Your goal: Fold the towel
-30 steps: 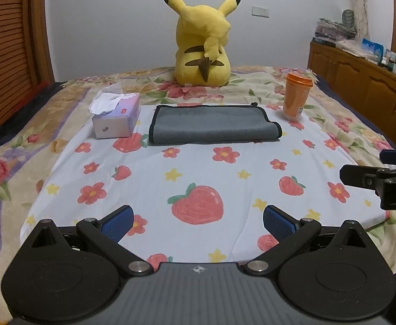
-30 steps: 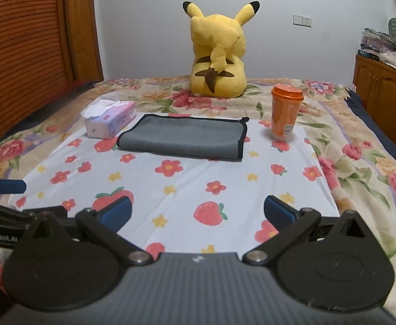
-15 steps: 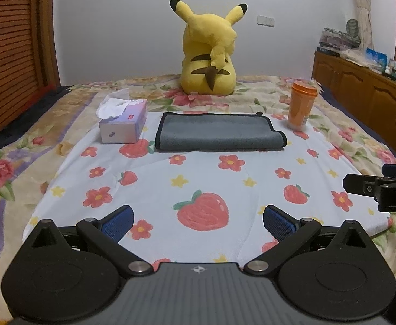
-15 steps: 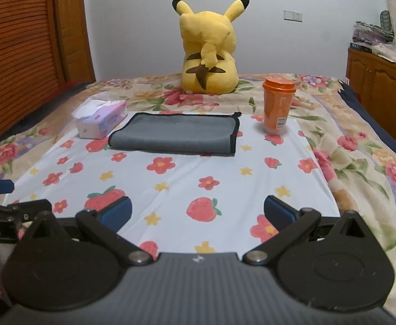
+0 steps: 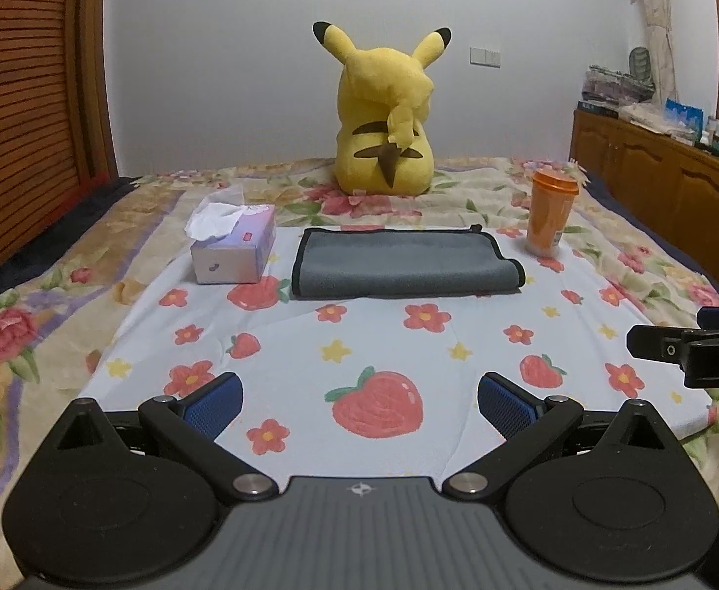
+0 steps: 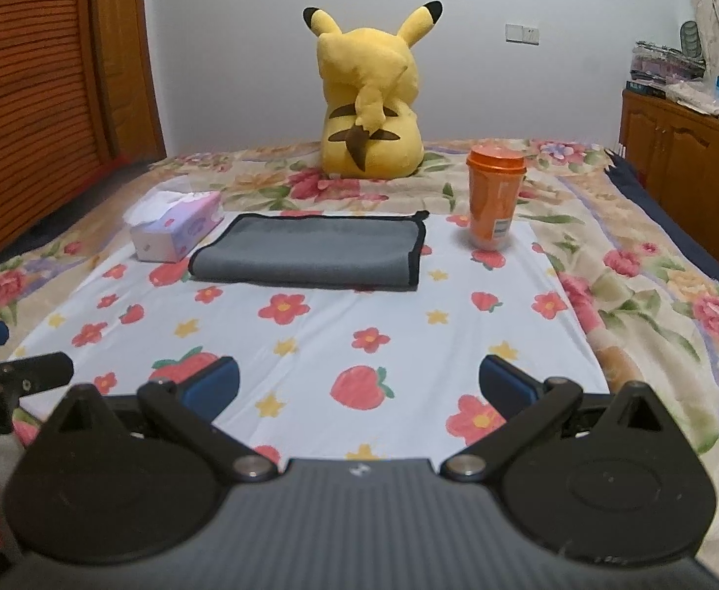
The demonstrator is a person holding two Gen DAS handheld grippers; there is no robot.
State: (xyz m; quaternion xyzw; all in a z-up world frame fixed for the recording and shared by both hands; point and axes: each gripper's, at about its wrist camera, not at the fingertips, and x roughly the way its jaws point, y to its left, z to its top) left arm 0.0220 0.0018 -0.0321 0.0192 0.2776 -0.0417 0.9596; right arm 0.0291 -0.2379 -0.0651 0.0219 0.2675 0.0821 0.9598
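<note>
- Reaching comes first: the left gripper and right gripper are both spread wide, holding nothing, and should go low to the near edge.
- The gray towel lies flat on the bed, between tissue box and orange cup.
- Its long side runs left to right.

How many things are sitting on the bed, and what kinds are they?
Towel: 1
Tissue box: 1
Orange cup: 1
Yellow plush toy: 1
Total: 4
</note>
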